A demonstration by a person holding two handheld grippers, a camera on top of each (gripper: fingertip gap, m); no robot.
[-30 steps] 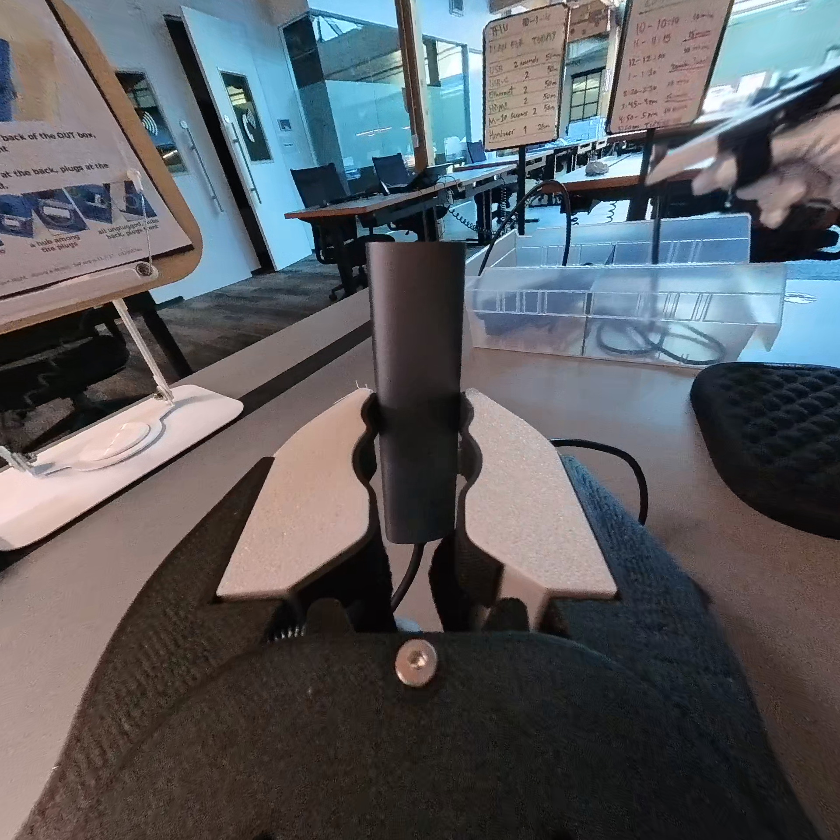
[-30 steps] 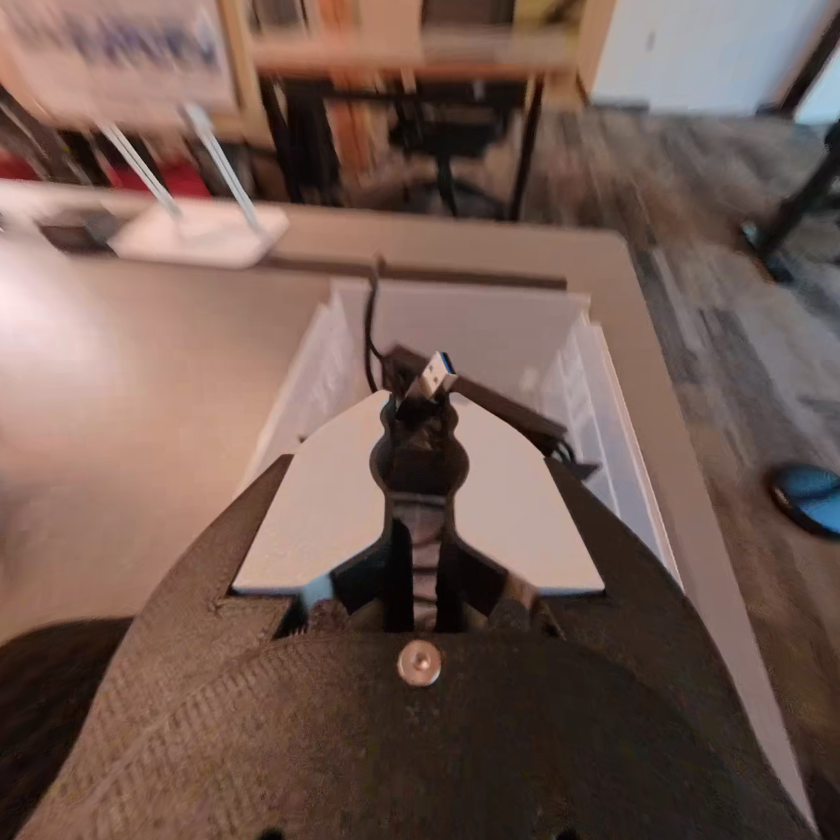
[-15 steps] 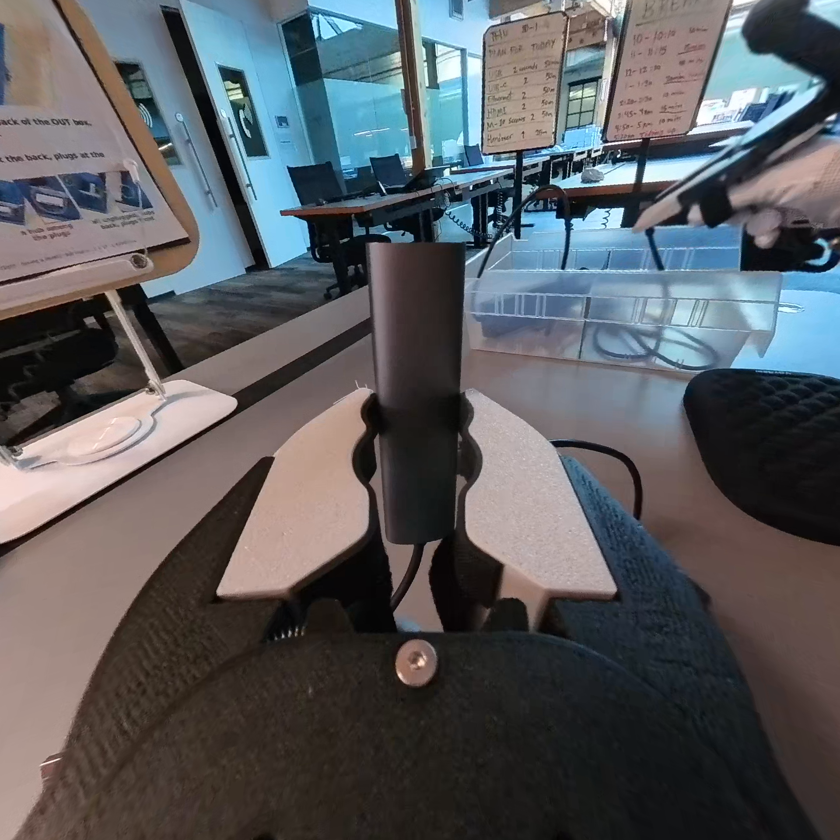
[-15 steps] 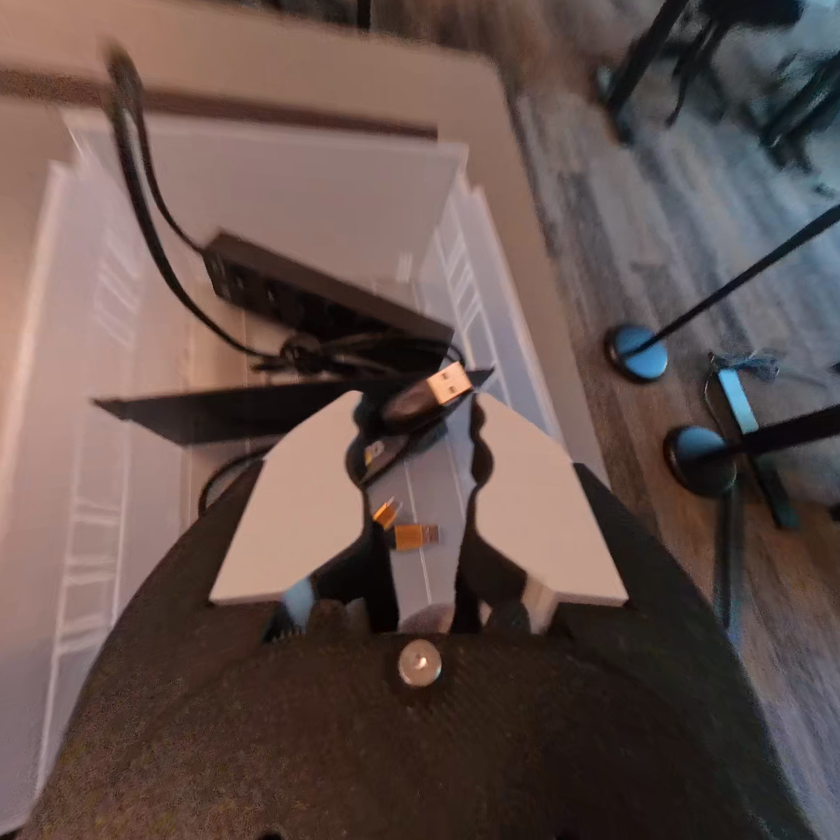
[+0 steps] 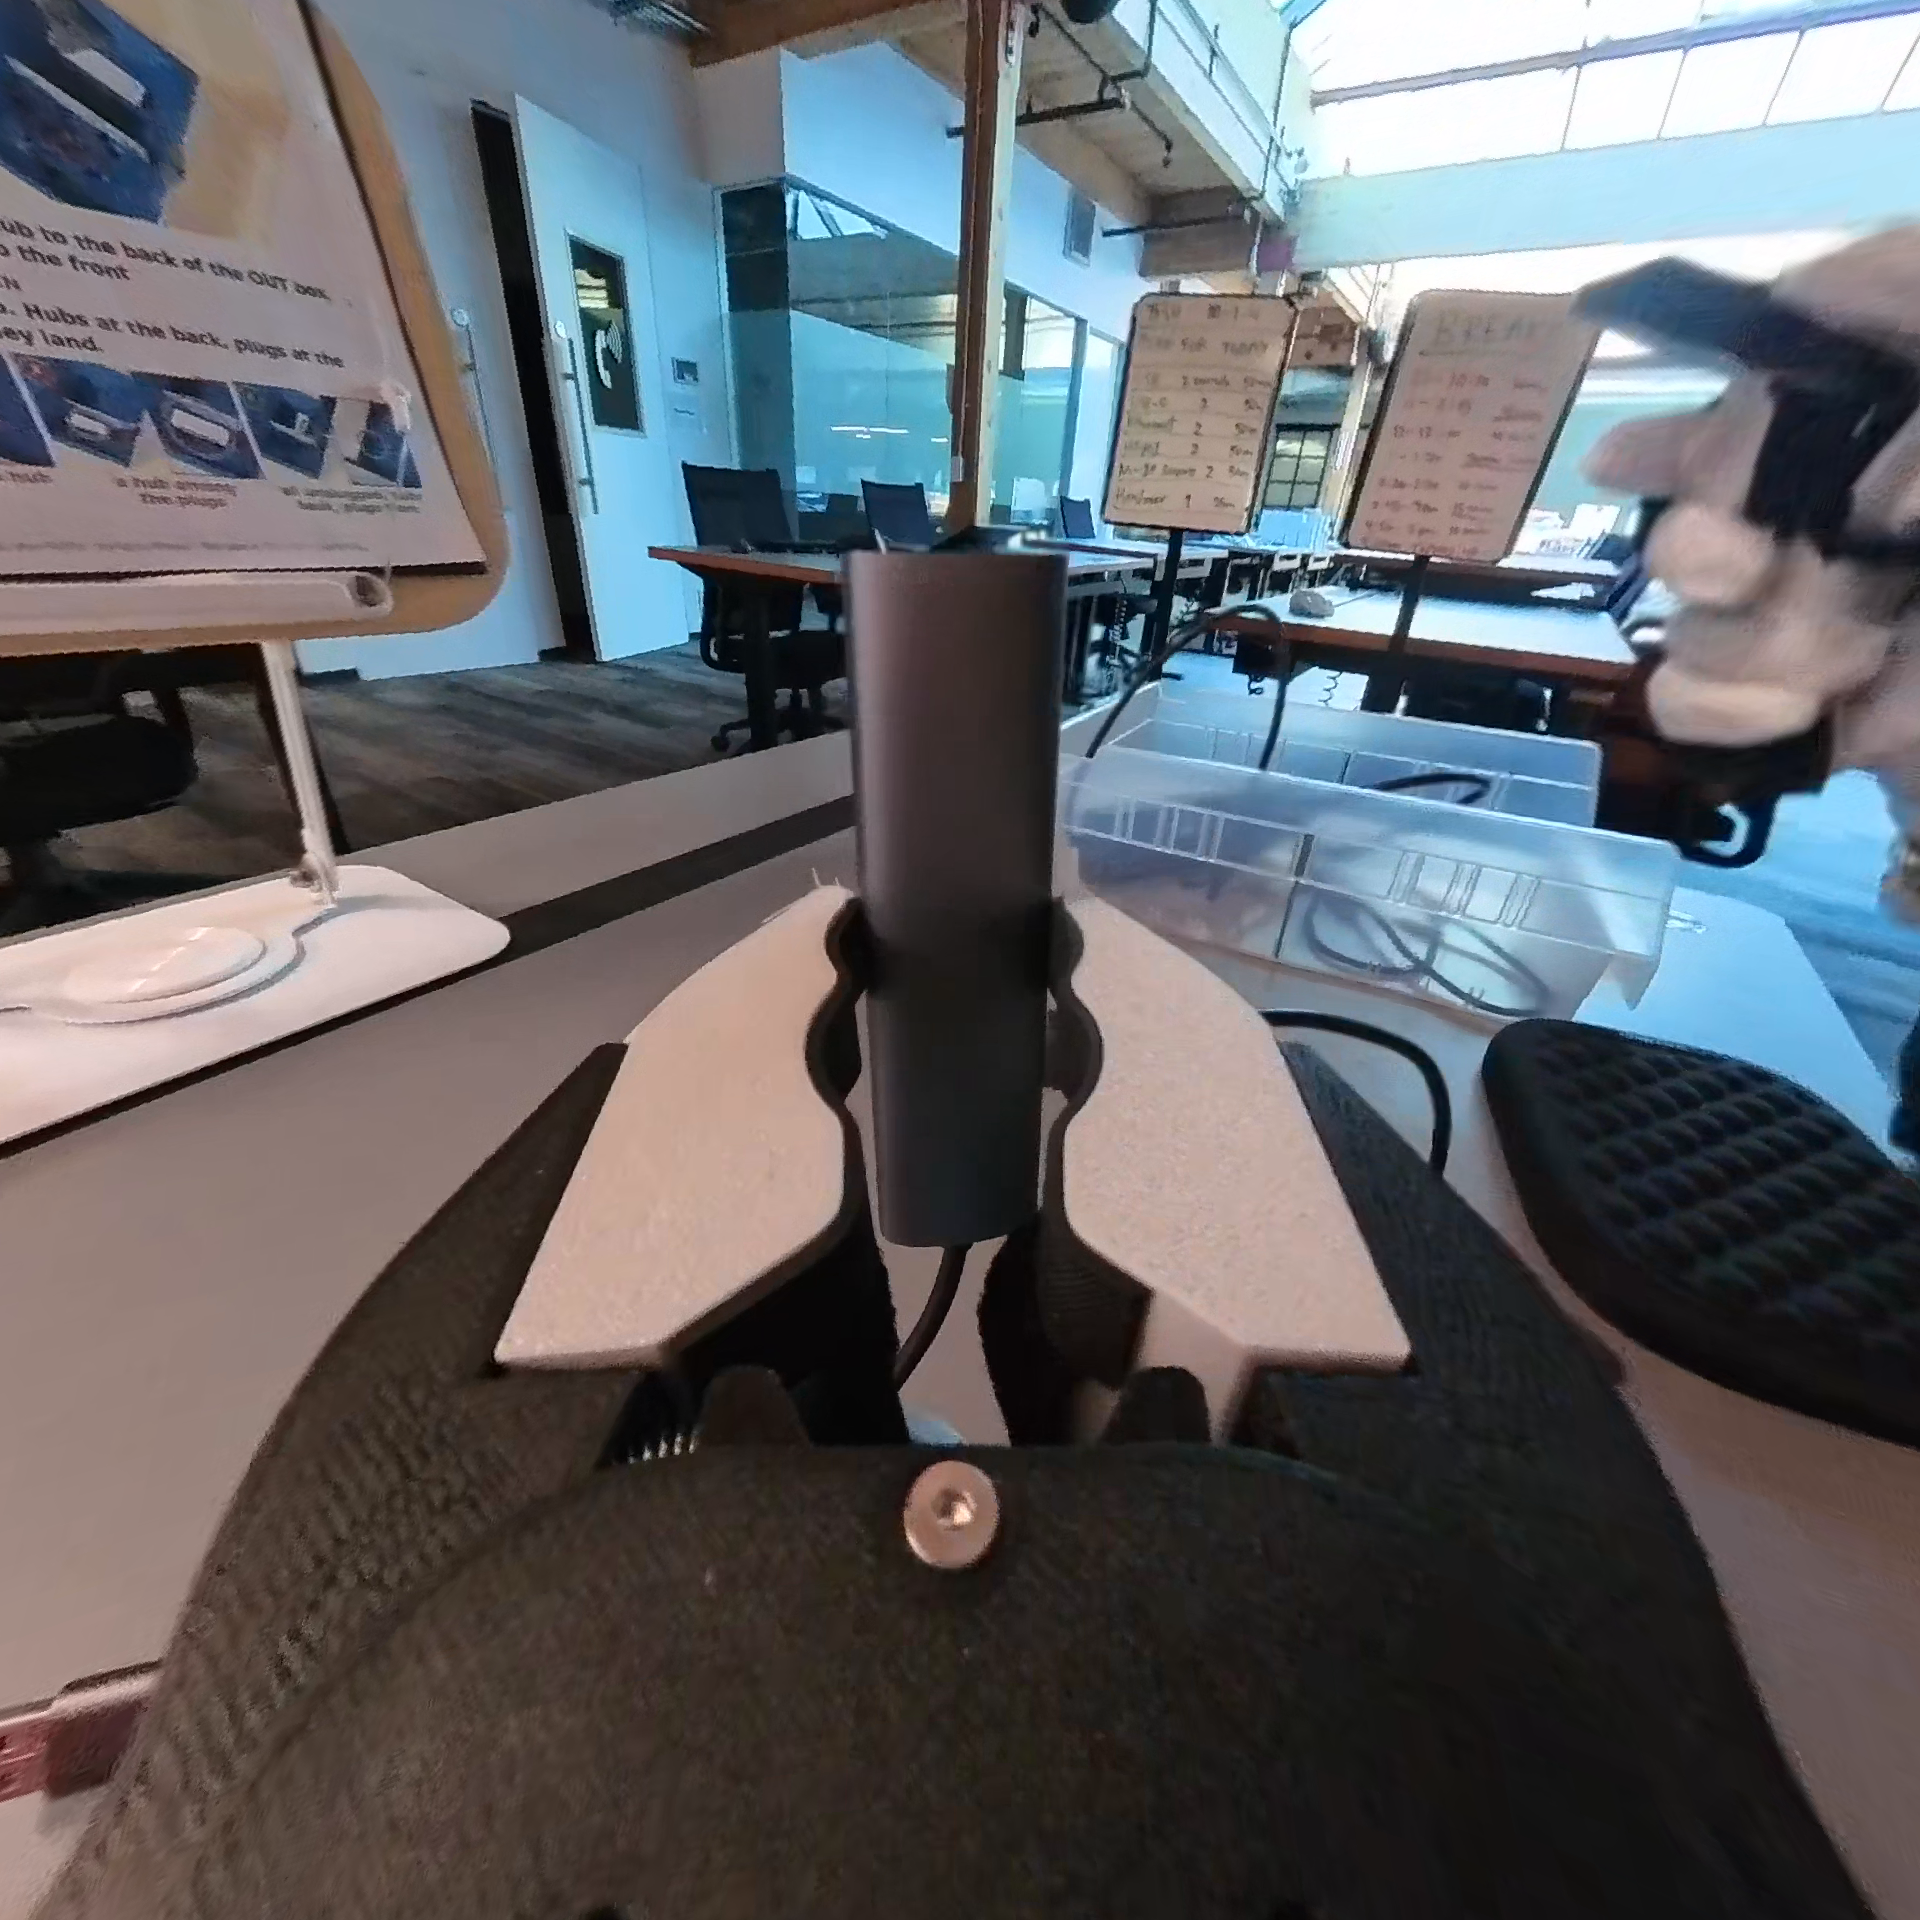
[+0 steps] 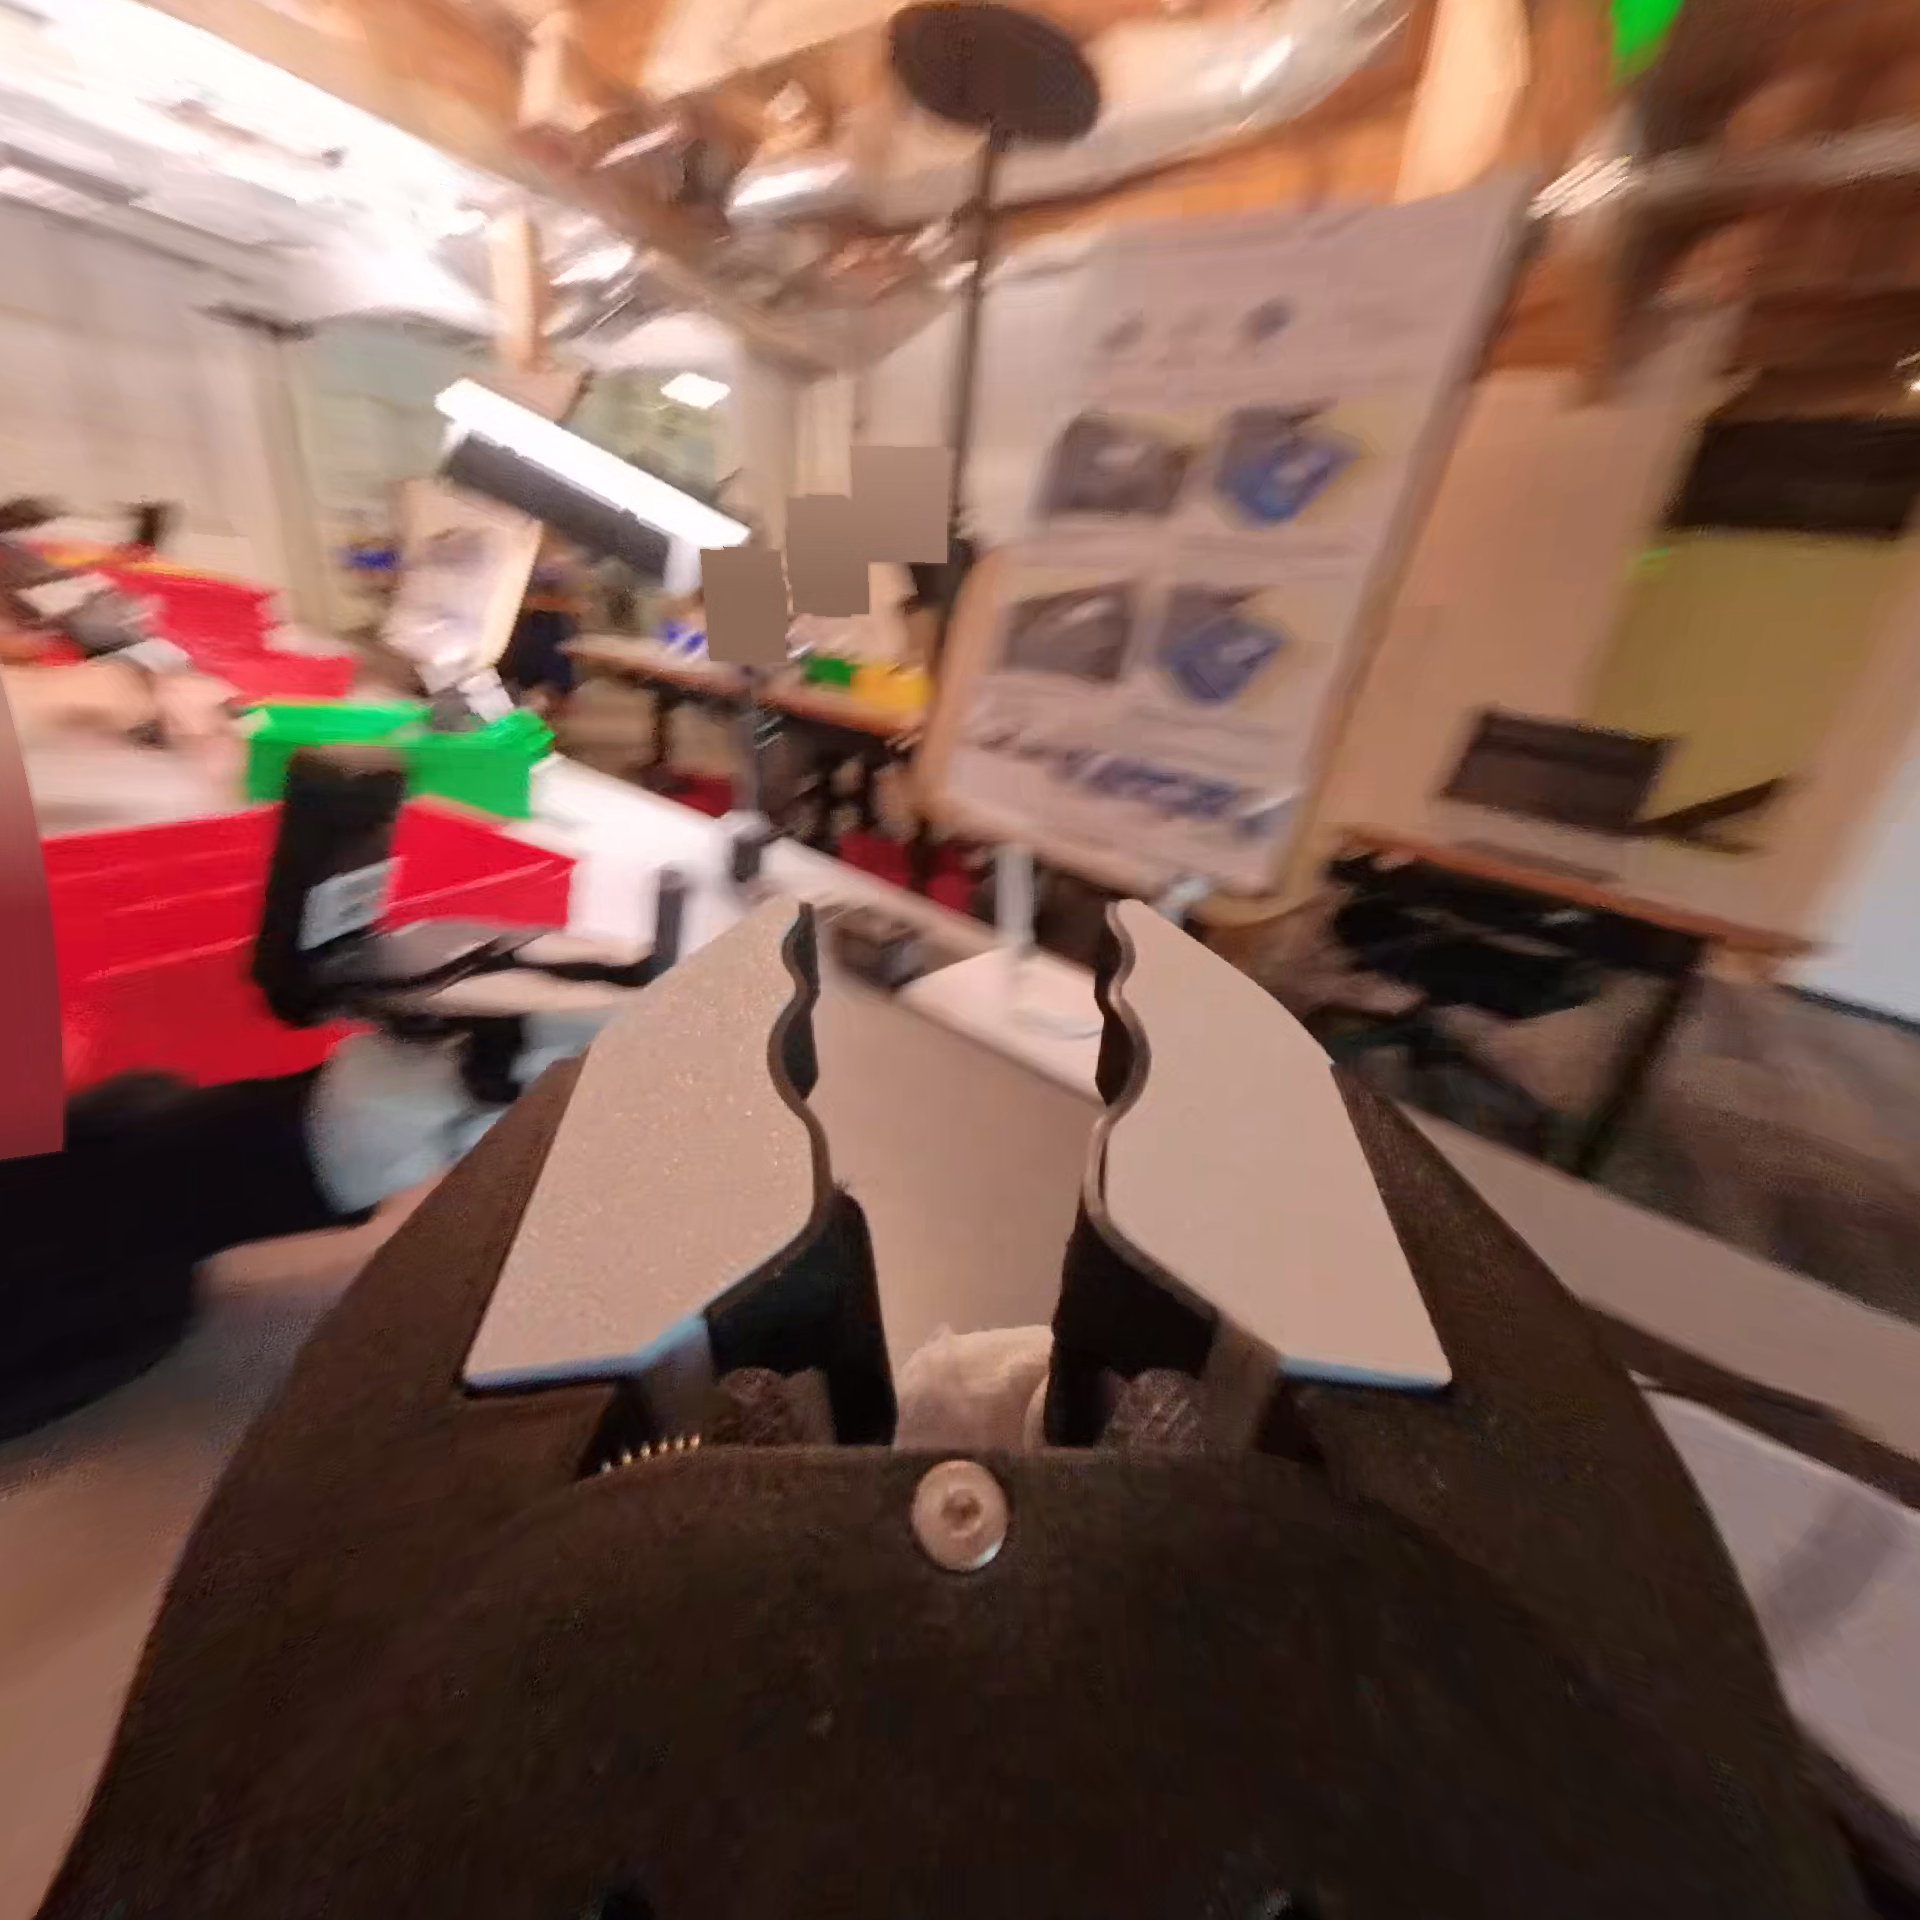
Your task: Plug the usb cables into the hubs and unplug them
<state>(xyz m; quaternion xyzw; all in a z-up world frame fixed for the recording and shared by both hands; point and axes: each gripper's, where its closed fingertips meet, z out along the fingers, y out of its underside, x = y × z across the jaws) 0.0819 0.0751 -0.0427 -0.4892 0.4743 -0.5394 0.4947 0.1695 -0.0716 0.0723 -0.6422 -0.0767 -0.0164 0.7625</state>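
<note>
Since a second ago my right gripper (image 6: 956,997) has let go of the USB plug over the bin and swung up and away; its view now shows a blurred room, jaws well apart, nothing between them. My left has barely shifted.

Near: left gripper (image 5: 954,971) clamped on the hub (image 5: 954,883), a dark grey slim bar standing upright between my jaws, held around its lower half. Its thin black cord (image 5: 930,1330) drops from the bottom end behind the fingers. No ports show on the face I see; the top end is edge-on, so I cannot tell what is there.

Beside it, right: a black mesh pad (image 5: 1704,1226) on the table (image 5: 260,1195), with a loop of black cable (image 5: 1382,1049) lying just left of it.

Further: clear plastic bin (image 5: 1455,894) with dividers, dark cables coiled inside. The plug I dropped is presumably in there, though I cannot pick it out. Above the bin, a gloved hand (image 5: 1766,582) with my other gripper, blurred.

Far: instruction board on a white stand (image 5: 208,935) at left, whiteboards (image 5: 1205,416), office desks.

Handling, my judgement: hub looks light, rigid, smooth-shelled, so it may twist in the jaws when a plug is pushed in. Keep the grip mid-body, clear of the ports. Cables are limp; take them by the moulded plug housing, never the cord, metal tip left free and pointing forward.
</note>
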